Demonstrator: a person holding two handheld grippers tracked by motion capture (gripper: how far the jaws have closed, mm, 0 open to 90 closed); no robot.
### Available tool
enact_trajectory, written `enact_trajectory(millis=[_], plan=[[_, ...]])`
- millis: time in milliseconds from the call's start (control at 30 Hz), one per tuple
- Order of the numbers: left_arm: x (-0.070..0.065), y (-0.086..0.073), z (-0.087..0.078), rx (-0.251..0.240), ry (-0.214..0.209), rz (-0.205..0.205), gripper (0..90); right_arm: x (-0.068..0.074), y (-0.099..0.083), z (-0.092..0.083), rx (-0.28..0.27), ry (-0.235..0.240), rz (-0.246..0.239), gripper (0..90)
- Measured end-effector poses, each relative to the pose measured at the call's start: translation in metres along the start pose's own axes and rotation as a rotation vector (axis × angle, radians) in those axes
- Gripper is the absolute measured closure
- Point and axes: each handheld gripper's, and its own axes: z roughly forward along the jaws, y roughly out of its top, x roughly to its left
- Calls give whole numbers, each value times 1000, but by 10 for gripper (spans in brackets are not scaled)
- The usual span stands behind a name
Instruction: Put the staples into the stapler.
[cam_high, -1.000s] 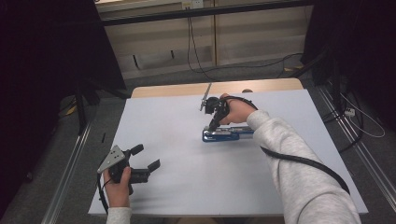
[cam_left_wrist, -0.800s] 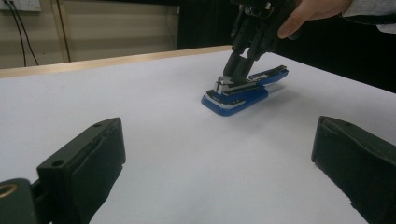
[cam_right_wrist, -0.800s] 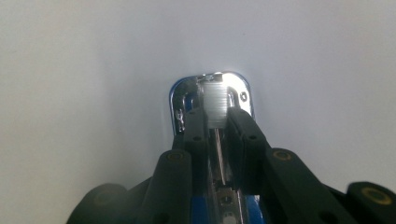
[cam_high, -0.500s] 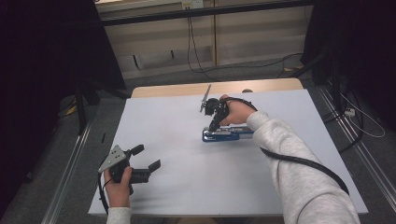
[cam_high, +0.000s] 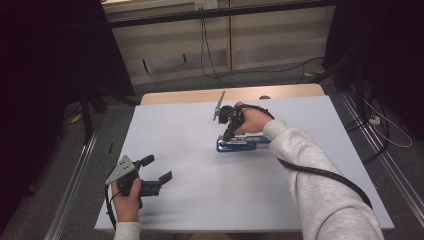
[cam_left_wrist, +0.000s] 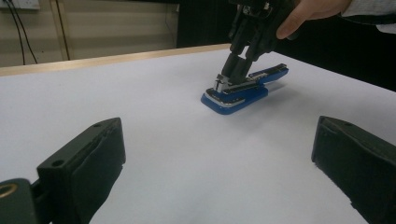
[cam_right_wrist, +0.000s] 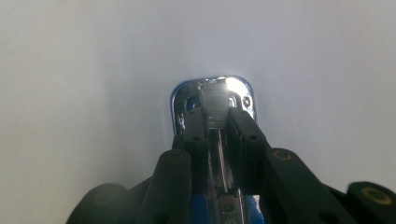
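Clamping the blue stapler's (cam_high: 239, 144) front, right gripper (cam_high: 228, 134) tilts down.

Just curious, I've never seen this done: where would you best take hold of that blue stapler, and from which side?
Judging by its shape, grip the blue stapler across its narrow width near the metal front end, coming down from above. It lies flat on the white table, long and slim, so its two long sides suit the jaws. The right gripper already straddles it there.

table (cam_high: 190, 210): white top | cables (cam_high: 210, 55): on floor beyond
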Motion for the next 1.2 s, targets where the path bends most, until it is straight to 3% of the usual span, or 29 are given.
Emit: enact_trajectory(millis=[667, 1067, 1200], plan=[[0, 0, 0, 3, 3, 2, 28, 0, 1, 0, -6, -3, 4, 730], [1, 0, 1, 4, -1, 0, 28, 5, -8, -9, -76, -17, 78, 489], [0, 0, 1, 7, -1, 0, 28, 6, -13, -15, -89, -19, 92, 450]])
